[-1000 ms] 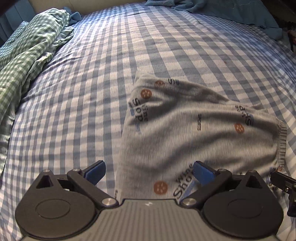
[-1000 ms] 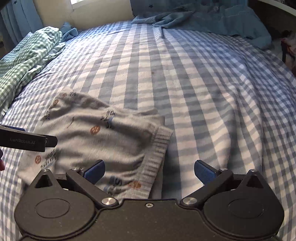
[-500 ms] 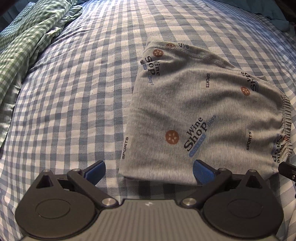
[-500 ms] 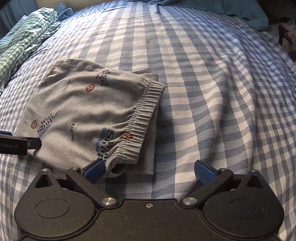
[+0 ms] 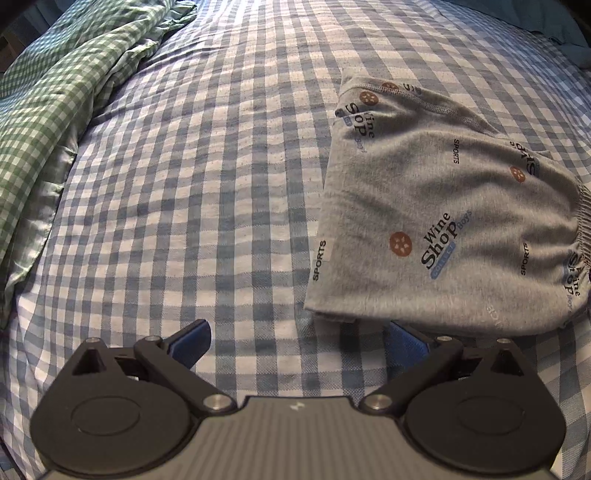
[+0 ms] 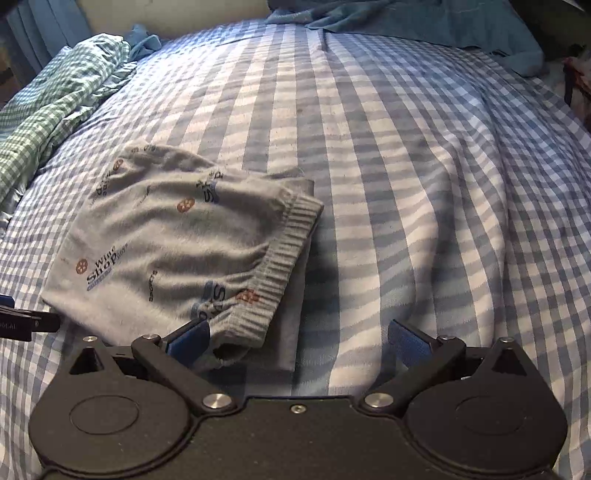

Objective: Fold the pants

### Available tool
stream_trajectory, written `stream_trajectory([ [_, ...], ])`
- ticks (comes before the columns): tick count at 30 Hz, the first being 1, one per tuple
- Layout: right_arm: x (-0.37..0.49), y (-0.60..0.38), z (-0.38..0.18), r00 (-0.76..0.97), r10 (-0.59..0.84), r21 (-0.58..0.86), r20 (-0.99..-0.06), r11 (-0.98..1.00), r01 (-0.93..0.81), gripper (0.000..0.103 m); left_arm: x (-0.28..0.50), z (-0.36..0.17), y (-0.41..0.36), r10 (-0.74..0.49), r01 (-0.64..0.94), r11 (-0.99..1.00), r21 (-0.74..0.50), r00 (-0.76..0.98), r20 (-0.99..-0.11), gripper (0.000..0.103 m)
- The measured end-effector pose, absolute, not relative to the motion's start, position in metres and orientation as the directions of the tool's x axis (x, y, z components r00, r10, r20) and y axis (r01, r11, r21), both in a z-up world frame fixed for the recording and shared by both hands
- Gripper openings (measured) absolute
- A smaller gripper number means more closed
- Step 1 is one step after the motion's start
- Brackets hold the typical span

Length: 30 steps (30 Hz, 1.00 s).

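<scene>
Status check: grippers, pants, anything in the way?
Left gripper open, empty. Right gripper open, empty, at the waistband corner. Grey printed pants lie folded on the checked bedsheet. Nothing in the way; green gingham blanket far off to the side.

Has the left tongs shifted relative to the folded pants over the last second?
Yes. The left tongs has slid left: the pants now lie right of its gap, more checked bedsheet ahead, and both tongs are open.

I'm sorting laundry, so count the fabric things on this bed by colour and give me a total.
Grey printed pants: 1
Green checked cloth: 1
Teal cloth at the far edge: 1
Blue checked bedsheet: 1
Total: 4
</scene>
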State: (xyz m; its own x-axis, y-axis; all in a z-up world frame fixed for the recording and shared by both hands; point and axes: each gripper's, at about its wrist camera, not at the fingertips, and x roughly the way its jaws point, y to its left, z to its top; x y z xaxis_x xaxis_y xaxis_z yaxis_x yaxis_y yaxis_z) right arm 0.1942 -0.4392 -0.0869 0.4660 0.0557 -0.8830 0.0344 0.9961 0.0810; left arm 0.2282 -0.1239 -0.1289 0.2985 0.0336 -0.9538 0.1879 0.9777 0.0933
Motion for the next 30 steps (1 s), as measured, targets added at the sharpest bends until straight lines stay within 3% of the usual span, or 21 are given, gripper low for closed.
stream_trajectory([
  [13,0.295,-0.47,-0.115,0.435,0.289,0.302,-0.853,0.953,-0.041,0.102,0.282,-0.14,-0.142,-0.136,0.2,0.977,-0.067,0.353,-0.926,0.103],
  [24,0.286,-0.476,-0.123,0.424,0.416,0.467,-0.805,0.884,0.02,0.102,0.283,-0.159,-0.107,-0.307,0.066,0.952,-0.3,0.27,-0.913,0.103],
  [28,0.281,-0.474,-0.121,0.434,0.391,0.446,-0.812,0.895,0.029,0.098,0.276,-0.157,-0.097,-0.29,0.041,0.956,-0.291,0.288,-0.913,0.095],
  [30,0.281,-0.475,-0.12,0.444,0.362,0.429,-0.82,0.902,0.058,0.089,0.279,-0.156,-0.093,-0.302,0.04,0.952,-0.303,0.28,-0.911,0.087],
])
